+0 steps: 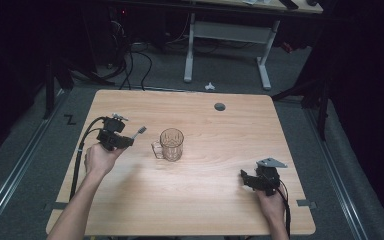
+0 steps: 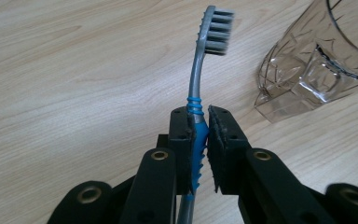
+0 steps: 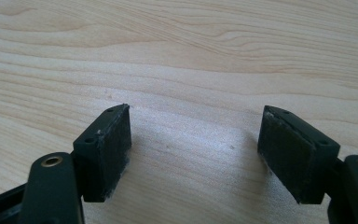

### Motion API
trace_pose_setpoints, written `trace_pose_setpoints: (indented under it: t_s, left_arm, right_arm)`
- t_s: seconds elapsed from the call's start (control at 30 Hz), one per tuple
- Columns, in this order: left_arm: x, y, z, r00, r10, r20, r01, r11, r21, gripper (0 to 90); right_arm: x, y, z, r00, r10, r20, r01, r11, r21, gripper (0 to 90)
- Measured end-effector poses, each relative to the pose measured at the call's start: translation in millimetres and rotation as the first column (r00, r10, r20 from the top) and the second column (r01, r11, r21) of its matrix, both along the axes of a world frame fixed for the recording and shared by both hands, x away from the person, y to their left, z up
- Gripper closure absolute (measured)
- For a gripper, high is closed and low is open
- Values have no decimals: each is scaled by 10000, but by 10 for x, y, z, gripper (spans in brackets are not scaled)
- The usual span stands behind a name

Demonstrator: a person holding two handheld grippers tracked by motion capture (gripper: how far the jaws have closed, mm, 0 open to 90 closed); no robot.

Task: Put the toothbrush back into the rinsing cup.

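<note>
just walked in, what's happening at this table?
A person works at a wooden table with a gripper in each hand. The left gripper is shut on the blue grip of a toothbrush, bristle head pointing toward a clear glass mug that stands upright near the table's middle. The brush is not in the mug yet. The right gripper sits open and empty over bare wood.

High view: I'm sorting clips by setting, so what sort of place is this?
Probably a lab or recording workspace: a bare wooden table, cables on the grey floor, a second desk behind, dark surroundings.
</note>
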State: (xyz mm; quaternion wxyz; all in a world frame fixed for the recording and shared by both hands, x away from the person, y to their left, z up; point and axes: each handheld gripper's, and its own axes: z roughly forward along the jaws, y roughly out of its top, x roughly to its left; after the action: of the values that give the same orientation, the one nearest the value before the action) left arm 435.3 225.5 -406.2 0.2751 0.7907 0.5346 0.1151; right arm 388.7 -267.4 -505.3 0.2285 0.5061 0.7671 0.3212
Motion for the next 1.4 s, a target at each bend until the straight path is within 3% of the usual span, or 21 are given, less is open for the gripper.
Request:
trace_pose_setpoints:
  t_s: [0.27,0.9,1.4]
  left_arm:
    - [-74,39,38,9999,93,126,-87,9991,-426,800]
    - [-260,-45,118,9987,-237,452,267,9975,-658,800]
    - [-405,-183,203,9932,-743,898,836,9909,-1051,800]
  right_arm:
    - [0,0,0,10000,-5,-2,5,10000,0,258]
    - [0,1,0,10000,-7,-2,7,10000,4,258]
    - [0,1,0,10000,-4,0,4,10000,3,258]
